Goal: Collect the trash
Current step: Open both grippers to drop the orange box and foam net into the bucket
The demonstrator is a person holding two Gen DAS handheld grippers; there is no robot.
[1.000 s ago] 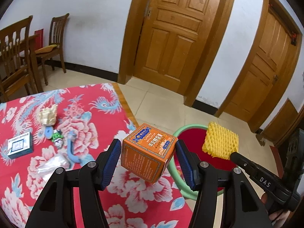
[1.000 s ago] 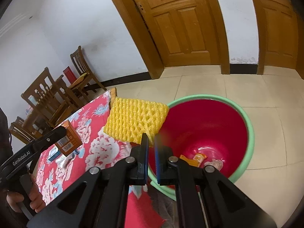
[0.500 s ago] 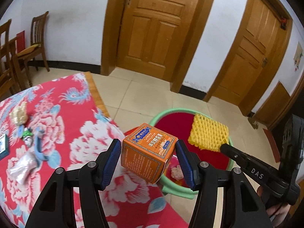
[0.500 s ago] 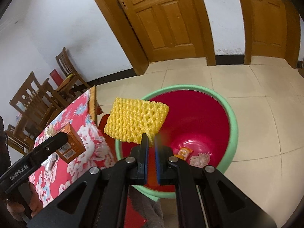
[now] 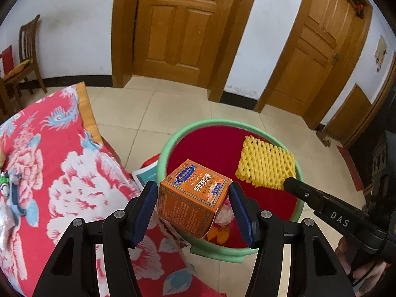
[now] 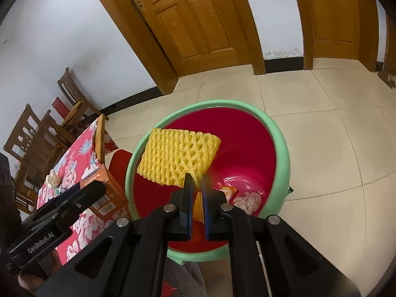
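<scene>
My left gripper (image 5: 193,195) is shut on an orange cardboard box (image 5: 193,198), holding it above the near rim of a red bin with a green rim (image 5: 198,125). The box (image 6: 104,190) also shows at the left of the right wrist view, held over the table's corner beside the bin. My right gripper (image 6: 196,185) is shut on a corner of a yellow foam fruit net (image 6: 178,156), which hangs over the bin's (image 6: 279,133) mouth. That net (image 5: 266,165) appears at the right in the left wrist view. Wrappers and crumpled paper (image 6: 247,198) lie at the bin's bottom.
A table under a red flowered cloth (image 5: 49,173) is at the left, with small bits of litter (image 5: 5,180) on it. Wooden chairs (image 6: 37,136) stand beyond the table. Beige tiled floor (image 6: 321,123) surrounds the bin, with wooden doors (image 5: 180,24) behind.
Both grippers have moved from over the table's edge toward the bin and sunk lower. The box and the net now hang over the bin's opening, which looks closer.
</scene>
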